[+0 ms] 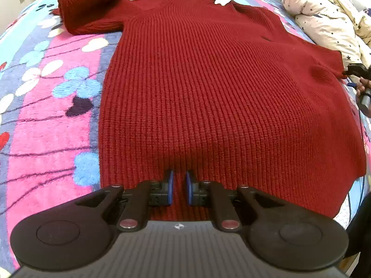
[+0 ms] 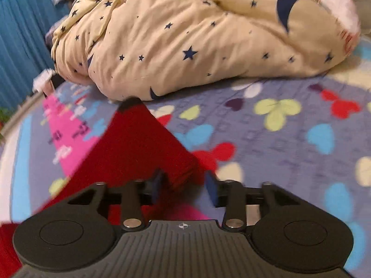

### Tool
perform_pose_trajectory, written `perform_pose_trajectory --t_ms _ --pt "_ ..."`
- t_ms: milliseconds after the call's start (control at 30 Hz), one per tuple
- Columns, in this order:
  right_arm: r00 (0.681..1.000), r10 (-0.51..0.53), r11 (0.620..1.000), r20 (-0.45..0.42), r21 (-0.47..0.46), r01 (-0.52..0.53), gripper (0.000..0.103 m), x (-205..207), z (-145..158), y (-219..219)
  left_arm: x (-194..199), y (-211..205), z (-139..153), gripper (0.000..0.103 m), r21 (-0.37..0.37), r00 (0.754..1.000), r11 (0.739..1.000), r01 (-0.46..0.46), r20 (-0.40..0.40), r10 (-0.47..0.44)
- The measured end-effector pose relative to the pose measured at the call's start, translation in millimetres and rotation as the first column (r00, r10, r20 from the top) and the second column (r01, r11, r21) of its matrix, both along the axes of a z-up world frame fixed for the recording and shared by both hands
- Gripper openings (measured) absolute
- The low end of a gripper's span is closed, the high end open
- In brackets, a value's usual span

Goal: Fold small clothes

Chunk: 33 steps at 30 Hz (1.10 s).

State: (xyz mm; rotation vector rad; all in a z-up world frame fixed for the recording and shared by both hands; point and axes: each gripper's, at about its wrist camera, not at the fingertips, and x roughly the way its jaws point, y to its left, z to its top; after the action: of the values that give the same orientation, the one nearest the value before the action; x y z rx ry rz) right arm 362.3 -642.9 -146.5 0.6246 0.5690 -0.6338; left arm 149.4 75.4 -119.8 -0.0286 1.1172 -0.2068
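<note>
Our left gripper, jaws narrowly parted, rests over the hem of the dark red ribbed-knit sweater lying flat on the flowery fleece blanket. Our right gripper, spread, straddles its sleeve beside the star-printed cream duvet.

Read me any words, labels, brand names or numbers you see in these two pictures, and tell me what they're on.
No readable words or numbers in either view.
Left gripper: only a small round emblem on its grey body, no letters.
Right gripper: the same emblem, no letters.
Red sweater: no tag or label shows.
Fleece blanket: flowers and hearts only.
Star-print duvet: stars and moons only.
</note>
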Motion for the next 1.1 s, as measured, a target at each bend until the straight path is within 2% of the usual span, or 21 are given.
perform_pose_trajectory --t_ms 100,133,200,233,267,300,333,367,400,433,467,533,567,600,767,867,900,967,1100 --pt "0.995 0.101 0.995 0.001 0.019 -0.101 0.046 -18.2 6.5 18.8 -1.4 0.4 2.2 0.013 0.000 1.000 1.000 -0.002 0.002 0.002" --pt "0.984 0.178 0.983 -0.008 0.035 -0.177 0.046 -22.8 8.7 30.4 -1.8 1.2 3.5 0.014 -0.005 1.000 1.000 -0.007 0.002 0.007" --pt "0.948 0.319 0.947 -0.016 0.048 -0.318 0.047 -39.4 12.0 51.4 -2.9 4.8 6.2 0.015 -0.018 1.000 1.000 -0.019 0.004 0.019" --pt "0.918 0.396 0.918 -0.021 0.046 -0.394 0.048 -46.7 15.6 64.7 -4.1 6.7 8.4 0.020 -0.025 1.000 0.999 -0.029 0.008 0.029" --pt "0.879 0.477 0.878 -0.022 0.046 -0.476 0.050 -54.3 20.1 78.3 -6.1 9.2 11.5 0.022 -0.035 0.999 0.999 -0.041 0.017 0.041" --pt "0.835 0.551 0.834 -0.013 0.049 -0.549 0.055 -63.9 23.9 91.9 -8.2 12.0 15.3 0.031 -0.040 0.998 0.998 -0.055 0.028 0.056" --pt "0.778 0.628 0.777 -0.001 0.052 -0.628 0.061 -76.2 27.3 107.2 -10.8 15.3 19.7 0.042 -0.039 0.996 0.997 -0.070 0.048 0.071" --pt "0.726 0.688 0.724 0.005 0.055 -0.687 0.064 -85.7 30.8 119.7 -13.0 18.4 23.8 0.047 -0.035 0.994 0.996 -0.084 0.065 0.086" --pt "0.654 0.756 0.653 0.007 0.060 -0.755 0.070 -97.7 31.8 133.7 -15.9 22.1 27.3 0.054 -0.031 0.991 0.994 -0.102 0.079 0.104" --pt "0.585 0.811 0.584 -0.002 0.059 -0.810 0.075 -109.5 31.6 147.3 -18.6 26.8 29.8 0.058 -0.034 0.988 0.992 -0.124 0.085 0.127" --pt "0.534 0.845 0.534 -0.025 0.049 -0.844 0.076 -119.1 32.2 159.3 -20.6 31.4 30.8 0.059 -0.039 0.986 0.989 -0.144 0.083 0.147" --pt "0.453 0.884 0.457 -0.114 0.011 -0.890 0.079 -139.5 25.0 182.4 -21.4 39.3 28.9 0.059 -0.046 0.982 0.984 -0.174 0.060 0.177" --pt "0.443 0.885 0.448 -0.144 -0.004 -0.894 0.079 -146.8 21.5 189.3 -20.8 41.6 26.2 0.059 -0.043 0.982 0.982 -0.184 0.038 0.185" --pt "0.452 0.878 0.456 -0.158 -0.014 -0.890 0.080 -152.4 18.6 192.1 -20.6 42.4 22.1 0.059 -0.034 0.982 0.982 -0.186 0.013 0.186" --pt "0.613 0.786 0.618 -0.081 0.086 -0.782 0.080 -166.5 15.7 174.1 -27.2 36.2 19.4 0.062 -0.004 0.990 0.990 -0.140 0.011 0.140" --pt "0.653 0.752 0.658 -0.087 0.043 -0.752 0.078 -179.4 24.1 176.4 -30.0 44.9 21.1 0.062 -0.004 0.981 0.982 -0.191 0.008 0.191" --pt "0.660 0.746 0.664 -0.089 0.028 -0.747 0.078 -180.1 28.7 178.2 -30.7 49.4 21.1 0.062 -0.003 0.977 0.977 -0.214 0.001 0.214" --pt "0.653 0.751 0.658 -0.098 0.013 -0.753 0.078 -187.2 31.2 180.9 -31.9 54.5 19.0 0.062 -0.005 0.971 0.971 -0.238 -0.017 0.238" --pt "0.591 0.793 0.603 -0.146 0.048 -0.796 0.078 -187.7 17.8 188.8 -34.0 44.8 13.1 0.061 0.015 0.983 0.984 -0.175 -0.044 0.175"
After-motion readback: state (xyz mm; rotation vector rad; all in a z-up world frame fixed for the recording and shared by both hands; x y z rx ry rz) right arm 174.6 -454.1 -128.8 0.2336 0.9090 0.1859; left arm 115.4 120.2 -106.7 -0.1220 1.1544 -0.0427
